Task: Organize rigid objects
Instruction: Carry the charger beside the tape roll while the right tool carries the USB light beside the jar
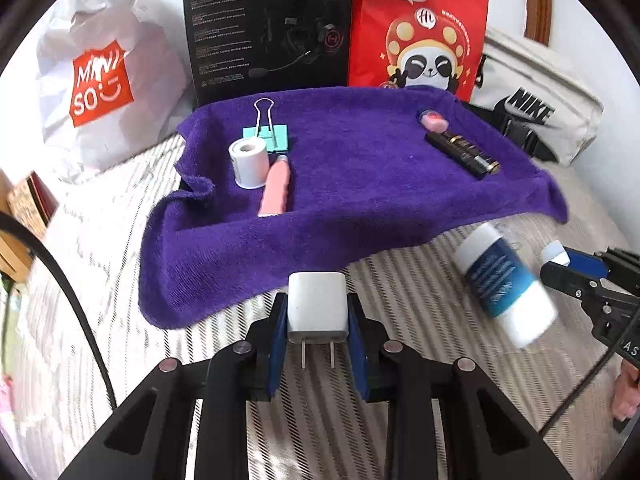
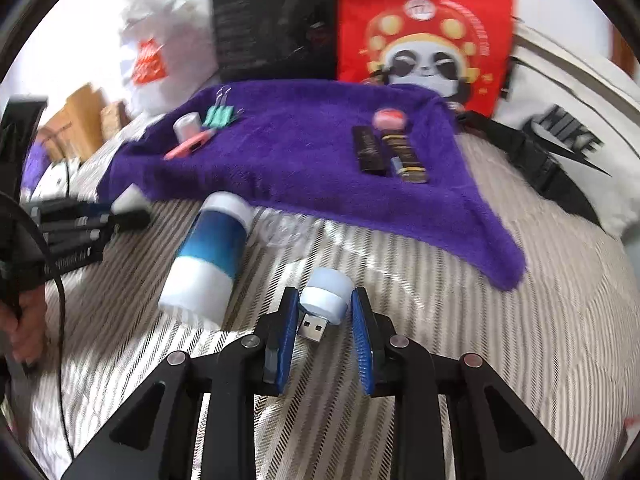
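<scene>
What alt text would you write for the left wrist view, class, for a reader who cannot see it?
The left claw grips a white plastic plug-in charger block, prongs toward the camera, above a striped bedsheet. Beyond lies a purple towel holding a mint binder clip, a white tape roll and a pink tube.

Shopping bags (image 1: 100, 80) — black box (image 1: 268, 28) behind.

Fluffy, matt purple towel (image 1: 340, 184) at centre frame. Smooth white plastic charger (image 1: 317, 306) with two bare metal prongs, lower centre. Glossy blue-and-white plastic bottle (image 1: 506, 282) at right. Crinkled white plastic bag (image 1: 100, 80), upper left. Woven striped bedcover (image 1: 420, 280) below, slightly shiny.
</scene>
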Demonstrator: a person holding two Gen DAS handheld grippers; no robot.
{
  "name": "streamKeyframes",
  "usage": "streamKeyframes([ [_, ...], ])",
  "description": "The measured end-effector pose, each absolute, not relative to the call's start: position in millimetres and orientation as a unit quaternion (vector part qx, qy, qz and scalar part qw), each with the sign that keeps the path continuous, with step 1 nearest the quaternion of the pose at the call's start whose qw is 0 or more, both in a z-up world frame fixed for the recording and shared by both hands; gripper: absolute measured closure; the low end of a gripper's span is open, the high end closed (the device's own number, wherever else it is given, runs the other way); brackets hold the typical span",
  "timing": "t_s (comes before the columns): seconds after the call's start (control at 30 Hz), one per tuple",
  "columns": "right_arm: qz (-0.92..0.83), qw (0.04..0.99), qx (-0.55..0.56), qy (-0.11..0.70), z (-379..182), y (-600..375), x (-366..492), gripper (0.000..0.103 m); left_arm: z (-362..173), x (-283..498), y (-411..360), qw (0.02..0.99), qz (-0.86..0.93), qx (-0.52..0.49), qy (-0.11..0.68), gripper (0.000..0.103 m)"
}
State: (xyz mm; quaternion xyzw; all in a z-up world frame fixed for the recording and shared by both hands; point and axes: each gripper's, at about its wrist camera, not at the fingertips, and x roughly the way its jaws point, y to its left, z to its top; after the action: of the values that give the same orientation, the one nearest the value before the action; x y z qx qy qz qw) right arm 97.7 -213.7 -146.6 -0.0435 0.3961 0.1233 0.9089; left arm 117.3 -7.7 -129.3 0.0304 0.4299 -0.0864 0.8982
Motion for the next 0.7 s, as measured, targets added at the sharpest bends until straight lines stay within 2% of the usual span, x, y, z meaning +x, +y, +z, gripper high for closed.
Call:
streamKeyframes([
  [0.13,0.125,0.913,-0.015,0.388,-123,-221,90,0.076,-121,111,-7,0.898,-0.094,0.015,0.429,0.077],
  [0.3,0.125,0.918,-0.03,0.376,-101,-220,88,0.076,-105,106,-7,0.901,-0.099,0.013,0.422,0.077],
  [0.7,0.151,0.917,-0.016,0.369,-93,-217,99,0.076,-77,118,8,0.911,-0.102,-0.003,0.399,0.077],
])
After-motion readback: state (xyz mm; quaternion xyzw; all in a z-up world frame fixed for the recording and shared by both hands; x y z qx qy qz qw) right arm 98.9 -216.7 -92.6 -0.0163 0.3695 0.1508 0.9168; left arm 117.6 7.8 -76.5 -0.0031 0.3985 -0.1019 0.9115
